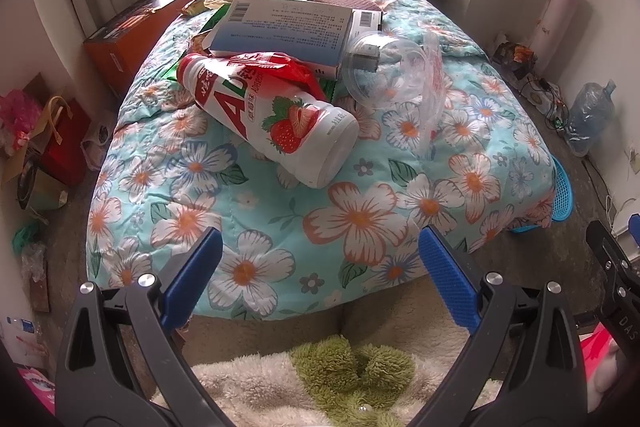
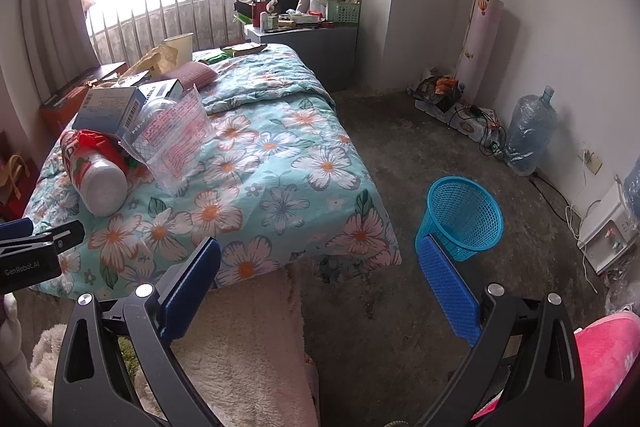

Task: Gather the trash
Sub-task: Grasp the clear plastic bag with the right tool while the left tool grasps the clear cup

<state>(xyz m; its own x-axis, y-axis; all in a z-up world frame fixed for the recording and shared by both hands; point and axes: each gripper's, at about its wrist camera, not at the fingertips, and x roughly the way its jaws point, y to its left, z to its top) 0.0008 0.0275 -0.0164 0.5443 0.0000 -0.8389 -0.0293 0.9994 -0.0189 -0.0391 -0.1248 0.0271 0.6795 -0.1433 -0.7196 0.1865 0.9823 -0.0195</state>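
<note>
Though seemingly apart, bottle (image 1: 276,115) beyond left gripper (image 1: 320,279).

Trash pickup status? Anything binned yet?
Nothing looks done: the blue basket looks empty. Nothing in hand: left gripper and right gripper are open. Left: the strawberry bottle, red wrapper, box and clear plastic on the bed.

The quilt (image 1: 280,211) is showing a pale turquoise ground with white and pink flowers, orange centres and green leaves, and the bottle (image 1: 272,115) on it is showing white with a red label and red strawberries. The basket (image 2: 464,217) on the grey floor (image 2: 400,307) is showing bright blue mesh. Both grippers (image 1: 320,279) (image 2: 320,283) are showing black arms with blue pads (image 1: 448,279).
</note>
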